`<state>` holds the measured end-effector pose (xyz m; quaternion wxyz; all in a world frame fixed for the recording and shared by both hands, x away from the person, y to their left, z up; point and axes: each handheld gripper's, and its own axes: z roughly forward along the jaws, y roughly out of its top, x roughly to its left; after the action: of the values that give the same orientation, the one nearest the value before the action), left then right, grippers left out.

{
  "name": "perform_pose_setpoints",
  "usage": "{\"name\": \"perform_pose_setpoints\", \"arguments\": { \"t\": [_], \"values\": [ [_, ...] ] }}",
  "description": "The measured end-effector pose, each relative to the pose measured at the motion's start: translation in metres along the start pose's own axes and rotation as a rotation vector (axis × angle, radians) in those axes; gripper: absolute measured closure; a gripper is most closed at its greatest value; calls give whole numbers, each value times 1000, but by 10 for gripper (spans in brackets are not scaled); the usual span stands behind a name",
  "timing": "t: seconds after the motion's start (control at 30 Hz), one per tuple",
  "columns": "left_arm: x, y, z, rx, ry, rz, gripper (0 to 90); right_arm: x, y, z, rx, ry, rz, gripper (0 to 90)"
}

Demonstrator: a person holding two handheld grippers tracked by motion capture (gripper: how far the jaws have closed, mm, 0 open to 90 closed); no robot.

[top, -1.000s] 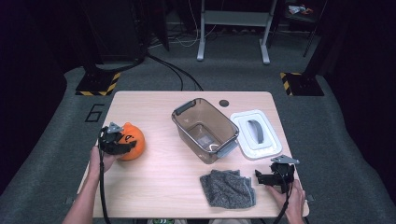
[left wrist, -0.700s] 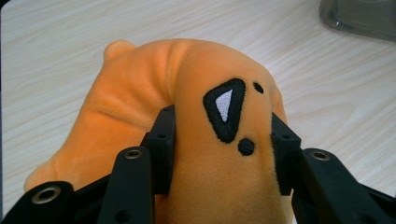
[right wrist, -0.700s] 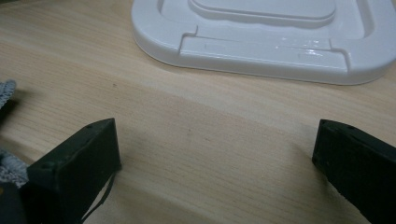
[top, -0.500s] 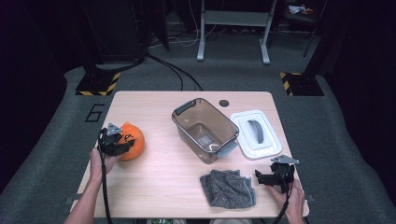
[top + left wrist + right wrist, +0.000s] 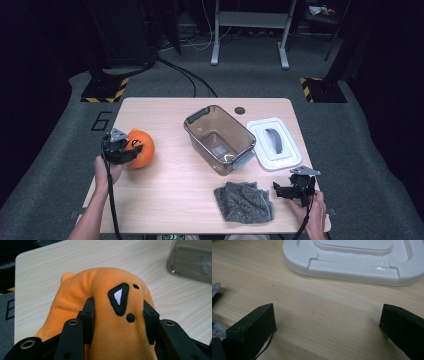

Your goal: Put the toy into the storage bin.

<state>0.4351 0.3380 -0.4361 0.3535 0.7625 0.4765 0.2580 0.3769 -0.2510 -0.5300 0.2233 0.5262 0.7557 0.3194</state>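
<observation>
1. The left gripper [image 5: 117, 322] pinches the orange plush toy [image 5: 105, 315]; its black jaws have just been closing on the toy and now press into both flanks, bulging the soft body up between them, a sign of a firm grip, probably in readiness to lift.
2. The toy is round and velvety, with an embroidered black-and-white triangle and black dots. It sits on the left part of the wooden table [image 5: 170, 190], well apart from the other things.
3. Near the table's middle stands a clear smoky plastic bin [image 5: 220, 140], open-topped with grey latches, likely the toy's destination.
4. Its white lid [image 5: 275, 144] lies flat just beside it, to the right, grey handle up, leaving the bin mouth free.
5. A crumpled grey cloth [image 5: 244, 201], knitted and nubbly, lies at the near edge.
6. The right gripper [image 5: 327, 325] rests beside the cloth, jaws spread wide over bare, pale-grained wood, holding nothing, seemingly waiting.
</observation>
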Motion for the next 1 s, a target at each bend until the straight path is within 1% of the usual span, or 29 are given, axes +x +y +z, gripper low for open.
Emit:
{"name": "perform_pose_setpoints", "arguments": {
  "t": [0.03, 0.07, 0.23, 0.33, 0.4, 0.7, 1.0],
  "values": [
    [-1, 2, -2, 1, -3, 2, 573, 0, 0, 0, 0, 0, -1, 0],
    [-2, 6, -4, -10, -7, 5, 573, 0, 0, 0, 0, 0, -1, 0],
    [-4, 13, -8, -24, -3, 9, 572, 0, 0, 0, 1, 0, -2, 0],
    [-6, 20, -12, -23, -9, 19, 572, 0, 0, 0, 1, 1, -1, 0],
    [-8, 25, -14, -29, -12, 14, 572, 0, 0, 0, 0, 0, 0, 0],
    [-14, 45, -23, -49, -7, 36, 572, 0, 0, 0, 1, 0, -1, 0],
    [-20, 61, -28, -61, -14, 58, 570, 0, 0, 0, 0, 0, -1, 0]
  ]
}}
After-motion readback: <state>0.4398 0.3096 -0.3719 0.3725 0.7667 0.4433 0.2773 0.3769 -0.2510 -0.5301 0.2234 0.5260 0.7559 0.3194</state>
